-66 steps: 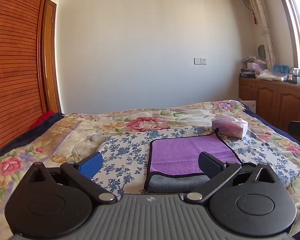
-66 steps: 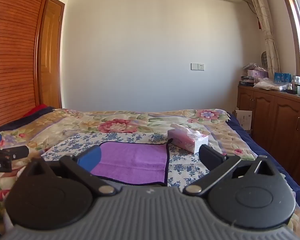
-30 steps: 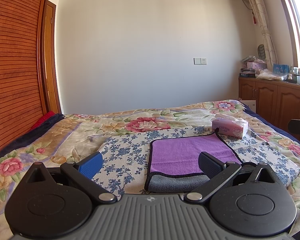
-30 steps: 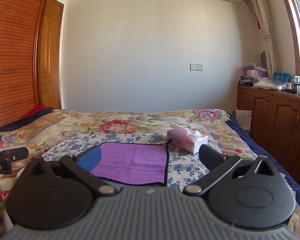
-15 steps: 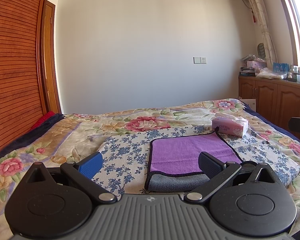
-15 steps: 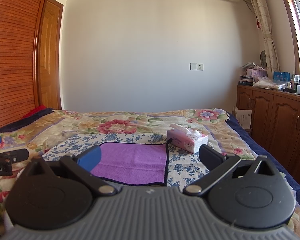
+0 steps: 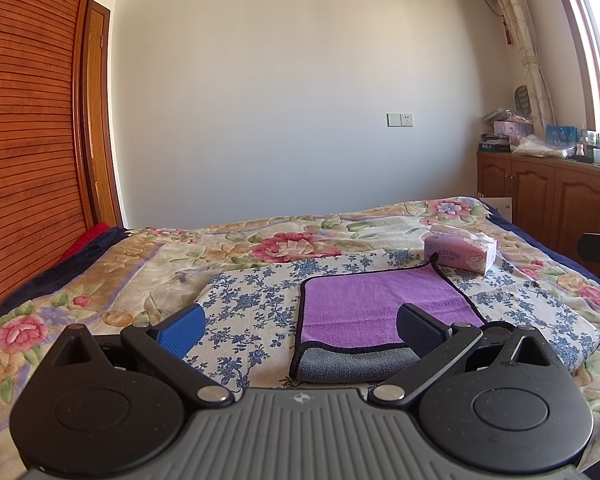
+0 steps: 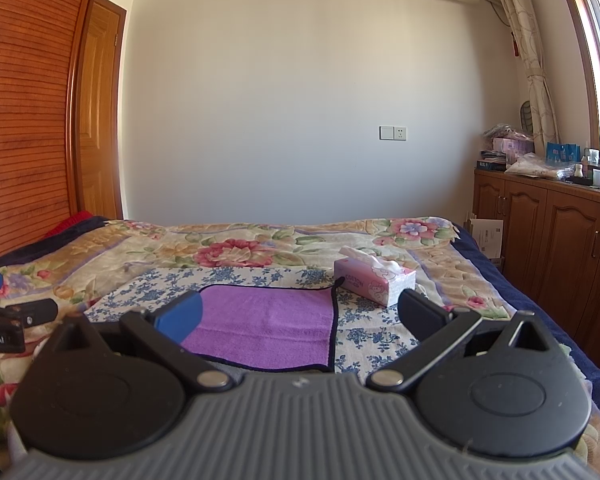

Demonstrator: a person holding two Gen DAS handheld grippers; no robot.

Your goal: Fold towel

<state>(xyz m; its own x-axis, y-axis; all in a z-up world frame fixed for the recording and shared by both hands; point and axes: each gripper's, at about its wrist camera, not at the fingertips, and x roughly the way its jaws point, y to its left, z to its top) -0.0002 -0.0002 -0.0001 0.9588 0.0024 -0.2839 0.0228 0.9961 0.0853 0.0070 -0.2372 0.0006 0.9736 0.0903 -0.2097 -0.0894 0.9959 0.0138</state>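
Note:
A purple towel [image 7: 374, 300] with a black hem and a grey underside lies on a blue-flowered cloth [image 7: 256, 300] on the bed. Its near edge is turned up, showing grey. It also shows in the right wrist view [image 8: 268, 324]. My left gripper [image 7: 300, 328] is open and empty, held above the bed just short of the towel's near left corner. My right gripper [image 8: 300, 314] is open and empty, above the towel's near right part. The left gripper's fingers [image 8: 20, 312] show at the left edge of the right wrist view.
A pink tissue box [image 7: 460, 254] stands at the towel's far right corner, also in the right wrist view [image 8: 374, 280]. A flowered quilt [image 7: 100, 280] covers the bed. Wooden cabinets [image 8: 548, 236] line the right wall; a slatted wooden wardrobe [image 7: 24, 160] is at left.
Almost nothing has changed. Both grippers stay open and hover in place, with only slight drift of the views.

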